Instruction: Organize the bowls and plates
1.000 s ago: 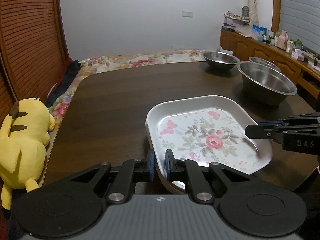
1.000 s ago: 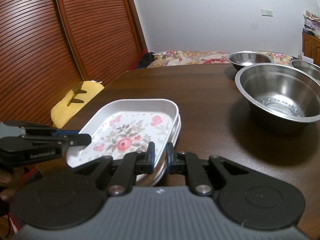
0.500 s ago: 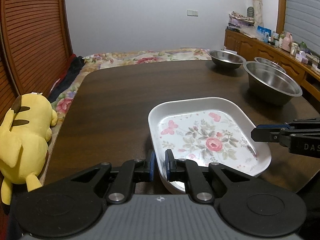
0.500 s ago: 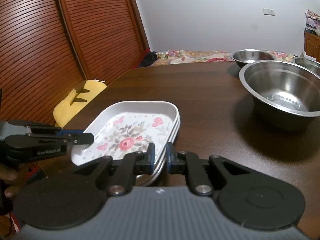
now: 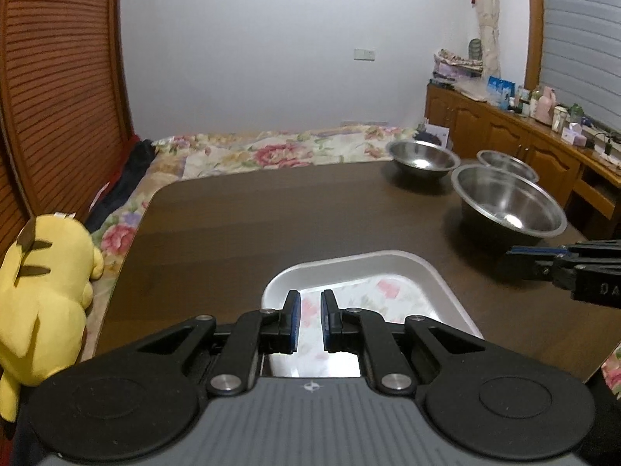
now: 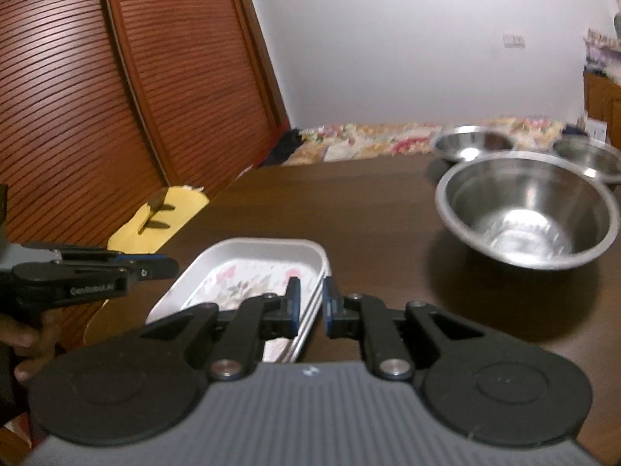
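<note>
We've got the left gripper slightly open over the floral plates at the table's near edge; right gripper barely parted, empty, beside their rim; three steel bowls far right.

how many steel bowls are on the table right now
3. A large bowl sits nearest on the table's right side, a second bowl sits farther back, and a third bowl sits behind the large one, partly hidden.

The dark wooden table carries stacked floral plates near its edge; three steel bowls farther back.
</note>
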Motion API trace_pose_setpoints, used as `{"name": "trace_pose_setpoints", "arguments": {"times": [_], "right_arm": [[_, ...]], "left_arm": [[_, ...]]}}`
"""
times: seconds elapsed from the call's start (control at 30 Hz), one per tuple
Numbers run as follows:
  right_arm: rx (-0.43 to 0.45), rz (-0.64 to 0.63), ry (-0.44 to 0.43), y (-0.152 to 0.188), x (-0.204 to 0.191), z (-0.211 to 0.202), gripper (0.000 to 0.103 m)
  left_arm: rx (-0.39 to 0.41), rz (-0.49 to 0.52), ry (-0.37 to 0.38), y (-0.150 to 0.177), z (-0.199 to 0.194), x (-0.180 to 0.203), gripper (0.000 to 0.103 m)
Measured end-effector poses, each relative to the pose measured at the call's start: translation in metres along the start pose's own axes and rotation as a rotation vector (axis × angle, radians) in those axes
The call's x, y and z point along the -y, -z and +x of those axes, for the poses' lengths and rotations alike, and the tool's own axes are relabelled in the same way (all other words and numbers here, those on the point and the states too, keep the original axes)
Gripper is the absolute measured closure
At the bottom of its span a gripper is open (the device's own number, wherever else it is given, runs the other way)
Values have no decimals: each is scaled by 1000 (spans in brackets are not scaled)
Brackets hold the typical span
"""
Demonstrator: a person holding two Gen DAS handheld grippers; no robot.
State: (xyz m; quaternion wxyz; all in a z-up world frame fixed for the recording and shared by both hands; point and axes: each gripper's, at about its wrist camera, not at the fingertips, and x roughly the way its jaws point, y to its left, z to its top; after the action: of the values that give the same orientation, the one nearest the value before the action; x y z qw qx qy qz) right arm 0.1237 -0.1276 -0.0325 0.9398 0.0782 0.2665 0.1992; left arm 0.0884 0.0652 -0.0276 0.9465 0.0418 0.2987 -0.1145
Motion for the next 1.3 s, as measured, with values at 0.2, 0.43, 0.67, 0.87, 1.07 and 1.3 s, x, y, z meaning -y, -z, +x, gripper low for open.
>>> {"name": "trace_pose_setpoints", "arguments": {"times": [0.2, 0.43, 0.67, 0.87, 1.07, 1.3], "right_arm": [[67, 12, 37, -16, 27, -20, 90], [120, 21, 140, -27, 77, -40, 90], [151, 71, 239, -27, 123, -48, 57], [146, 80, 294, -21, 150, -45, 49], [110, 91, 315, -12, 166, -32, 49], [108, 150, 276, -14, 175, -28, 49]], "left_arm": [[25, 26, 41, -15, 14, 30, 90], [73, 76, 110, -32, 28, 73, 72], [97, 107, 164, -49, 46, 109, 53], [92, 118, 209, -54, 65, 134, 53], [76, 159, 193, -56, 85, 148, 53], [49, 125, 202, -62, 101, 147, 53]]}}
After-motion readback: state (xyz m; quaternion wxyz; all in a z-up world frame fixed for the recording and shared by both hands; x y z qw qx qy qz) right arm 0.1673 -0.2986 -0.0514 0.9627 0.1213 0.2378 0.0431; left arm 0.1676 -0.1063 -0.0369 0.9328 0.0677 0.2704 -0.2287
